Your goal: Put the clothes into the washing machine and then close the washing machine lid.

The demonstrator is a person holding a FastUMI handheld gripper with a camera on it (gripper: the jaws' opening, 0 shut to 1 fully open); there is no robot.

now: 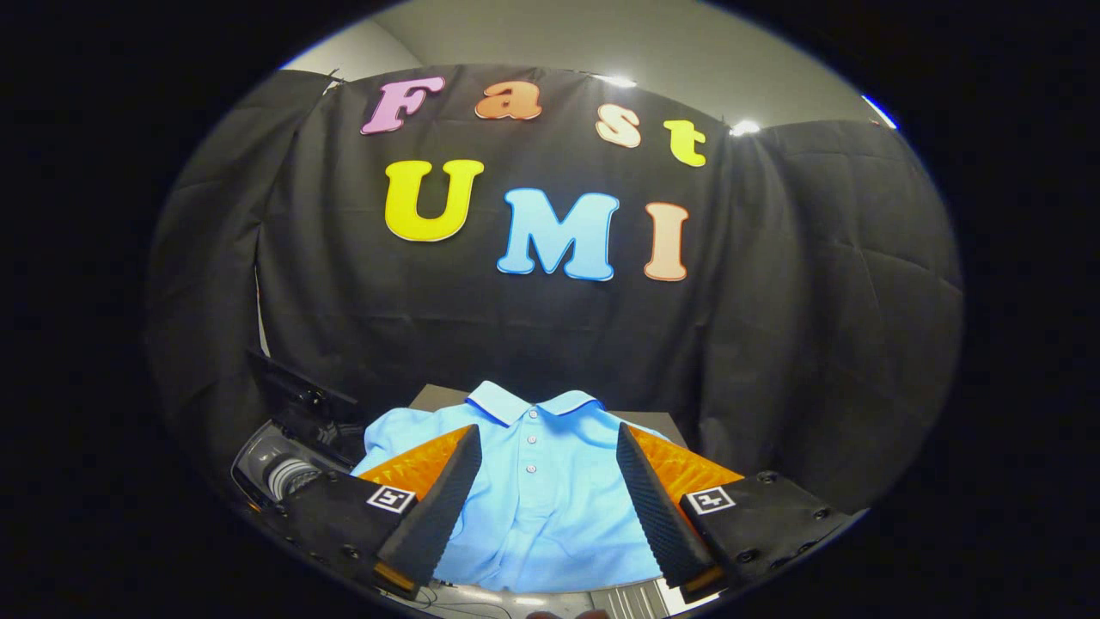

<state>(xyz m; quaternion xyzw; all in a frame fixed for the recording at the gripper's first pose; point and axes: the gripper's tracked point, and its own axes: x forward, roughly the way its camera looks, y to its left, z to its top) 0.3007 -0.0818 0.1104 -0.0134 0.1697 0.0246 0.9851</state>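
Note:
A light blue polo shirt [537,490] lies spread flat on a small table, collar pointing away toward the booth wall. My gripper [546,443] hovers above it, open wide, with the button placket showing in the gap between the two fingers. Nothing is held. To the left of the left finger, lower than the table, sits the washing machine [284,468], its dark lid [296,400] raised and part of the drum opening visible.
The table's far edge [434,395] shows just behind the shirt collar. Black booth cloth [773,344] hangs close behind and around both sides. A pale surface with cables [481,600] lies below the fingers.

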